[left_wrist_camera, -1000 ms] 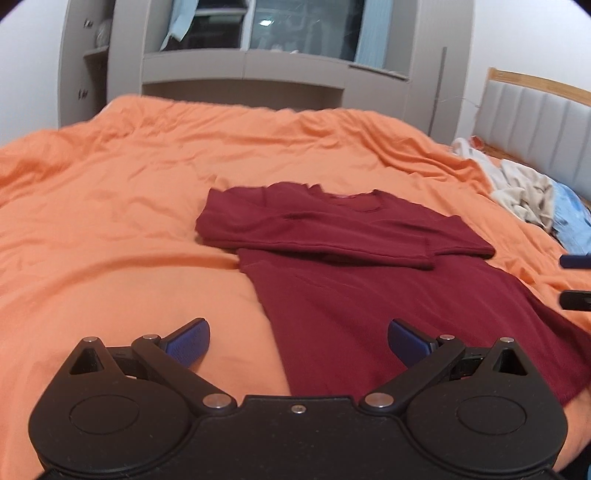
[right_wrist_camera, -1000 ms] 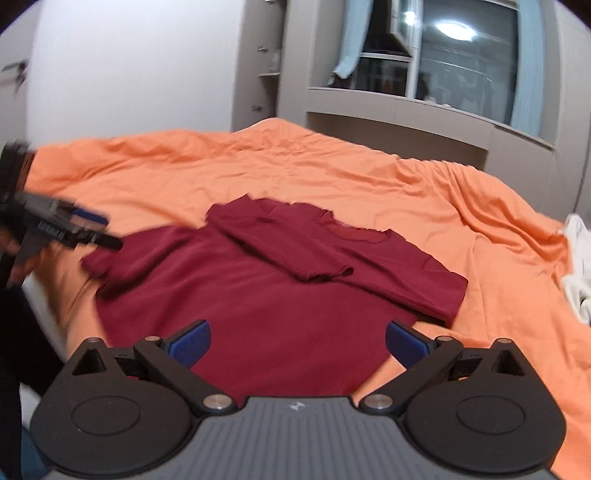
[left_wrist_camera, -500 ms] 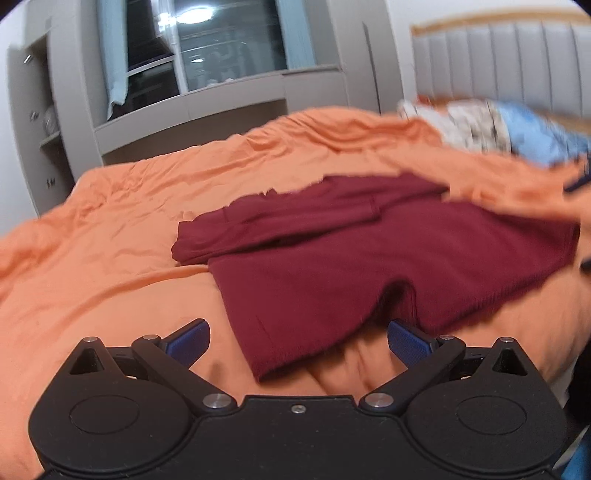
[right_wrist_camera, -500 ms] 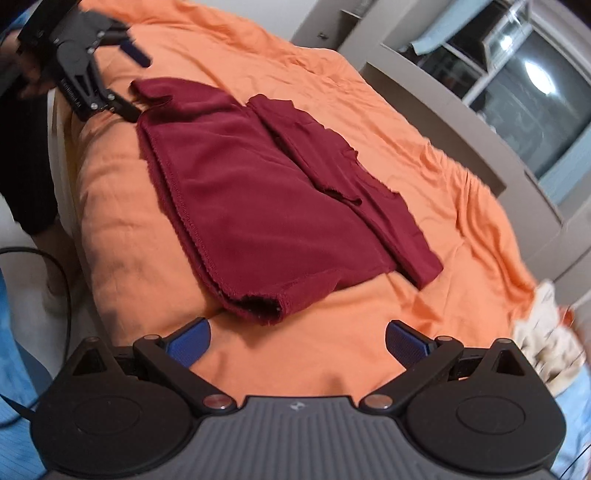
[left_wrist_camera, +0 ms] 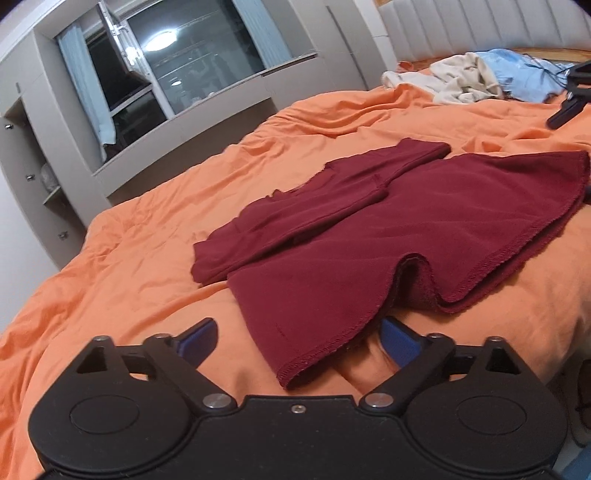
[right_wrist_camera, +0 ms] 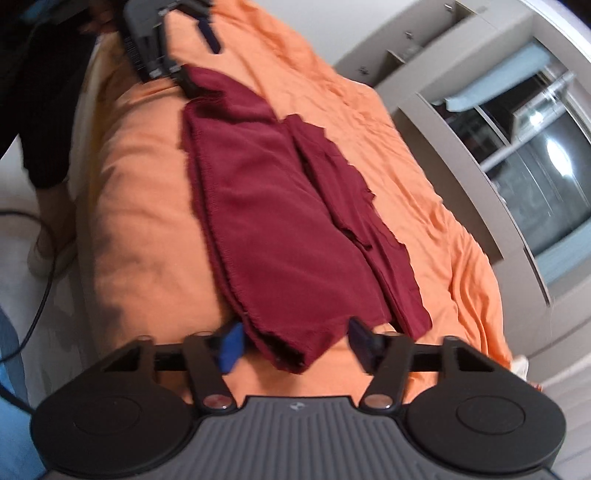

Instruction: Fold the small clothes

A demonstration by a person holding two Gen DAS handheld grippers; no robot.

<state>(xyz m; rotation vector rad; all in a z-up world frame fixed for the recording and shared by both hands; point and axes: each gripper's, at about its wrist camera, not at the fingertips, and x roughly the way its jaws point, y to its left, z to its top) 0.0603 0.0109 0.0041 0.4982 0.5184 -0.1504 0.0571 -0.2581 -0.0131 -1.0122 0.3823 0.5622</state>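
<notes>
Item: dark red garment (left_wrist_camera: pixel 424 221), a small knit top, laid flat on the orange bedcover (left_wrist_camera: pixel 129 266) across the centre of both views. The sleeves and collar end are folded over the upper part, forming a narrow band; the lower part lies as a broad, smooth panel. The cloth is matt and soft, with a stitched hem running along its near edge. One hem corner is lifted into a small arch at the lower centre of the left wrist view.

Left gripper (left_wrist_camera: pixel 295 338): black body, blue pads. Its jaws have just been closing a little and are seen wide, with the near hem corner lying between them; the right pad sits just under the cloth edge, and no press on the cloth is shown.

Right gripper (right_wrist_camera: pixel 291 341): grey ribbed body, blue pads. Its jaws have just been closing and are seen half narrowed, with the opposite hem corner (right_wrist_camera: pixel 288 347), in doubled layers, between them; the left pad is at the cloth edge, the right pad apart from it.

Surroundings: the bedcover is creased and soft. A heap of pale and light blue clothes (left_wrist_camera: pixel 476 77) is seen at the upper right of the left wrist view, near a padded headboard (left_wrist_camera: pixel 480 29). Grey cabinetry with a dark window (left_wrist_camera: pixel 177 74) is noted at the upper left.
</notes>
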